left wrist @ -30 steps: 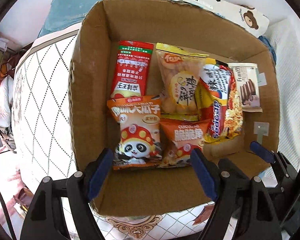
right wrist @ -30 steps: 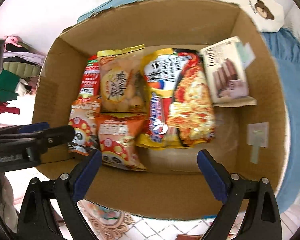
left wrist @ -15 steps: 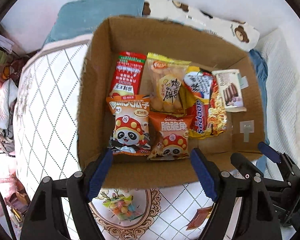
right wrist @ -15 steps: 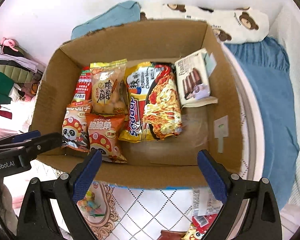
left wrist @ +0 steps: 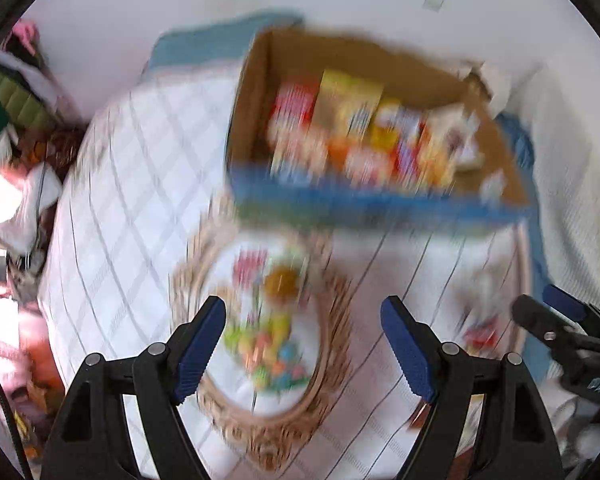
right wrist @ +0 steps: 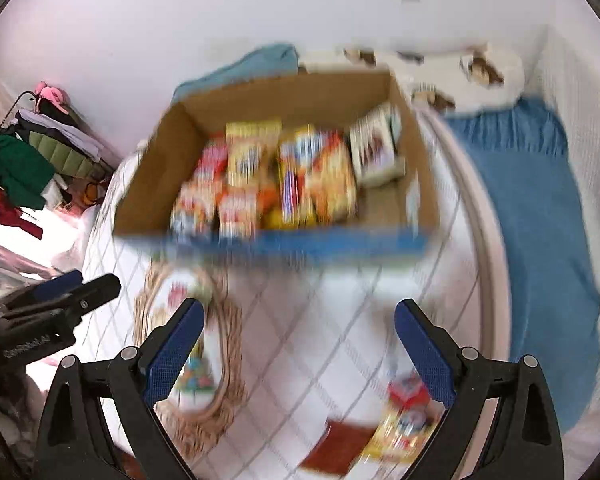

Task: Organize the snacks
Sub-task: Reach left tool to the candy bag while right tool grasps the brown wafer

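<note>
Both our grippers have pulled back out of the box and now hang over the quilt in front of it, where a second ago we were looking straight down among the packets. Our left gripper [left wrist: 302,350] has its jaws spread with nothing between the pads, and our right gripper [right wrist: 298,350] is just as wide and just as empty. We read this as the packing step being finished for now and the hunt for the next loose snack beginning.

Nearest us, under the left gripper, a candy bag [left wrist: 266,344] lies on the oval medallion of the quilt [left wrist: 112,184]. It looks small and clear, with bright sweets inside, though blur hides the detail. Under the right gripper, near its right finger, lie a yellow packet [right wrist: 400,428] and a darker red one [right wrist: 336,446], both flat on the quilt.

Farther off, the box [right wrist: 172,164] stands open on the bed with packets laid side by side, filling its left and middle. Some bare floor shows at the right, so we judge there is room for the rest.
</note>
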Available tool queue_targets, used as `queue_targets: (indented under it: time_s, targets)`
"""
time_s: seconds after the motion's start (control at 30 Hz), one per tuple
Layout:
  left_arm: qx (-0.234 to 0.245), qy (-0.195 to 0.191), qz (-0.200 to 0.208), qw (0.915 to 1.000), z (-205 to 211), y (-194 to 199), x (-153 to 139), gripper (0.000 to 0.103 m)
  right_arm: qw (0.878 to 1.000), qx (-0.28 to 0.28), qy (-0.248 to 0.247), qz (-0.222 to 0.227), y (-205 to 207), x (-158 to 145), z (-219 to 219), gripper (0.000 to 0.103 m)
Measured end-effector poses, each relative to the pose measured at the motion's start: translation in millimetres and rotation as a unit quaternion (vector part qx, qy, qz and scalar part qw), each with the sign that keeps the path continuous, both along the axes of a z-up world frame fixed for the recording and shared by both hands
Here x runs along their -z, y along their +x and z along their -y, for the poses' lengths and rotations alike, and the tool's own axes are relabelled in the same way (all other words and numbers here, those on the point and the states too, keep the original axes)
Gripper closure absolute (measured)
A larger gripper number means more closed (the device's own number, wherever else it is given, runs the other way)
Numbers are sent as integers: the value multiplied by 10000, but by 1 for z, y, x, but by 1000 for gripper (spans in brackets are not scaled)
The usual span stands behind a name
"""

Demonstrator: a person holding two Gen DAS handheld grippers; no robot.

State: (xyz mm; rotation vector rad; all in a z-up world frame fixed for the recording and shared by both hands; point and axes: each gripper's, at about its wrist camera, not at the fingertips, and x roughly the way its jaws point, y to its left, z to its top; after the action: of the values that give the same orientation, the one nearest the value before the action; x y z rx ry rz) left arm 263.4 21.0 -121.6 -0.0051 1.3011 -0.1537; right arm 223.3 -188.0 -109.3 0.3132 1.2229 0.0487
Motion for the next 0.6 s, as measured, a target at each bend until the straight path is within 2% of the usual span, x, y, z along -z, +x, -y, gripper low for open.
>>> queue_targets:
  time_s: [0.1, 0.17, 0.27, 0.37, 0.4, 0.47, 0.5, 0.6]
  targets:
    - [-135, -67, -720, 9973, -12, -14, 54, 24, 9969, 215, 404, -647, -36, 51, 5, 5]
    - [-242, -13, -1030, 9944, -18, -17, 84, 24, 9926, 355, 552, -1025, -55, 83, 9, 5]
    - [-369, 44, -1338, 9903, -22, -14, 116, 24, 9857, 592, 621, -1450, -81, 126, 15, 5]
    - [-440, 3, -1564, 9867, -20, -6, 140, 24, 9821, 774, 694, -1569, -95, 148, 20, 7]
    - [-441, -53, -1563, 9867, -19, -3, 145, 24, 9817, 827, 730, -1550, -99, 155, 21, 10]
    - [-450, 22, -1561, 9867, -16, 0, 153, 25, 9815, 874, 725, -1544, -103, 162, 21, 31]
    - [-427, 11, -1532, 9873, -14, 1, 156, 34, 9817, 876, 702, -1540, -104, 167, 20, 34]
    - [-313, 141, -1377, 9899, -10, -3, 158, 45, 9847, 799, 476, -1477, -106, 171, 14, 41]
